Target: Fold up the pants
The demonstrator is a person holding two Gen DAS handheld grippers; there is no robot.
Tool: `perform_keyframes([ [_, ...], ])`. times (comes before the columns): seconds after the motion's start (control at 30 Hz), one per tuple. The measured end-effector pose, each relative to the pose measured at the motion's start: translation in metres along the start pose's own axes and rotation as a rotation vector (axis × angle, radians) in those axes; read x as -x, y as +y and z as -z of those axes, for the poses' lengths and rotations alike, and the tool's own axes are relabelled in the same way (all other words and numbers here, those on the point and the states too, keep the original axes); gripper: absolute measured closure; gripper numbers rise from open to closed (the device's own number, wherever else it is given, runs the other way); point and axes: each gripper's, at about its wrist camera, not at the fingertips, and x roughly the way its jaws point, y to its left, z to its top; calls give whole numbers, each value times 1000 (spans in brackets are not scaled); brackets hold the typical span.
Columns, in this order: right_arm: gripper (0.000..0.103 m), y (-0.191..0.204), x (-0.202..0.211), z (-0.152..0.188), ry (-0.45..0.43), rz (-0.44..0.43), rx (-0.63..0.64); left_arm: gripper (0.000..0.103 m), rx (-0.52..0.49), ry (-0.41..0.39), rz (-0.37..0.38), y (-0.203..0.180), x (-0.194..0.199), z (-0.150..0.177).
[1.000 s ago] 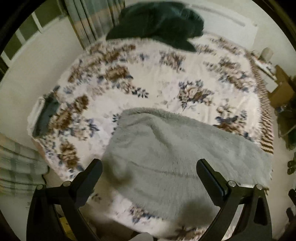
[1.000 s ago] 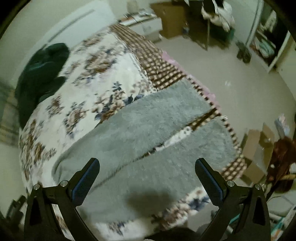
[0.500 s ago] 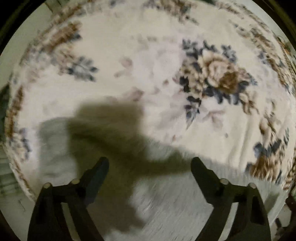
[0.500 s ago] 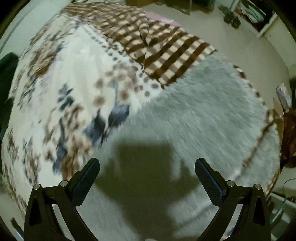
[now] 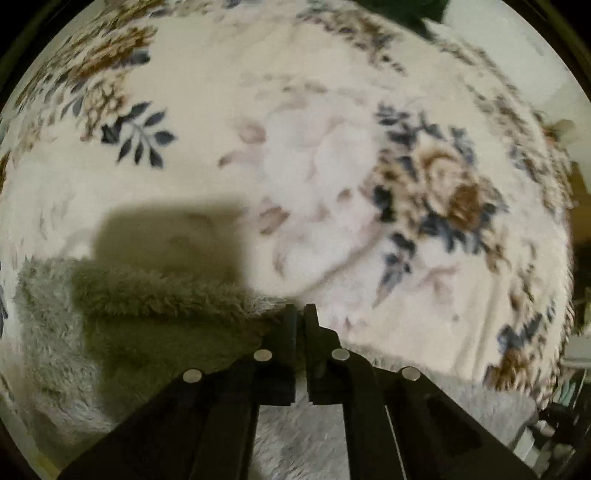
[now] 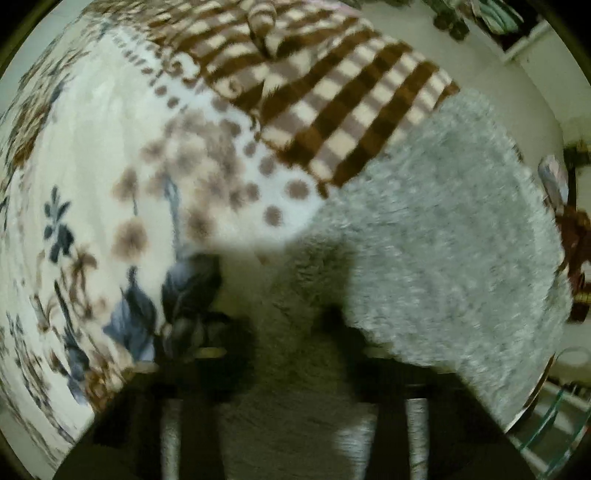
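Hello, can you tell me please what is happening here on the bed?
A person with a handheld gripper in each hand is starting to fold fluffy grey pants that lie on a floral blanket on a bed. The left gripper is closed at the edge of the grey fabric, apparently pinching it. The right gripper is down low over the pants, but it sits in dark shadow and blur, so I cannot tell whether it is open or closed. No fold is visible yet.

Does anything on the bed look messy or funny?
Nothing looks spilled or broken. The fluffy gray pants have a bunched, raised edge beside the left gripper, whose jaws are pressed together there. A dark heap lies at the far edge of the flowery blanket.
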Motion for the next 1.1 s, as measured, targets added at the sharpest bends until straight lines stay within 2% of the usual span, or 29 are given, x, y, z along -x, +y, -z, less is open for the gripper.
perform_keyframes([
  [0.17, 93, -25, 41, 20, -71, -68, 52, 103, -43, -83, 80, 11, 45, 28],
  [0.27, 93, -47, 77, 36, -115, -122, 76, 103, -16, -135, 137, 19, 75, 41],
  [0.4, 94, -84, 133, 69, -154, -190, 109, 103, 32, -207, 189, 47, 133, 90],
  [0.43, 94, -95, 139, 80, -160, -197, 121, 103, 67, -192, 208, 54, 138, 98],
  [0.53, 93, -110, 141, 97, -119, -185, 136, 99, 147, -70, 217, 59, 126, 99],
  [0.6, 94, -115, 133, 103, -95, -162, 137, 78, 213, -22, 250, 60, 112, 95],
  [0.67, 94, -120, 127, 105, -80, -147, 130, 23, 309, 17, 337, 59, 89, 82],
  [0.7, 94, -121, 126, 107, -81, -140, 131, 21, 341, 25, 378, 57, 78, 75],
  [0.73, 94, -120, 121, 107, -87, -128, 130, 21, 370, 30, 400, 54, 67, 67],
  [0.8, 94, -120, 116, 107, -85, -118, 126, 21, 399, 59, 375, 45, 40, 49],
  [0.93, 94, -112, 112, 107, -98, -94, 139, 21, 404, 174, 284, 35, -16, 26],
  [0.97, 94, -110, 112, 107, -100, -89, 140, 46, 399, 171, 262, 34, -22, 23],
  [1.0, 94, -109, 109, 107, -101, -84, 143, 75, 394, 152, 266, 34, -24, 23],
  [1.03, 94, -108, 108, 106, -99, -80, 146, 98, 365, 137, 253, 33, -23, 21],
  [1.1, 94, -109, 107, 104, -95, -84, 137, 98, 325, 54, 304, 34, -7, 25],
])
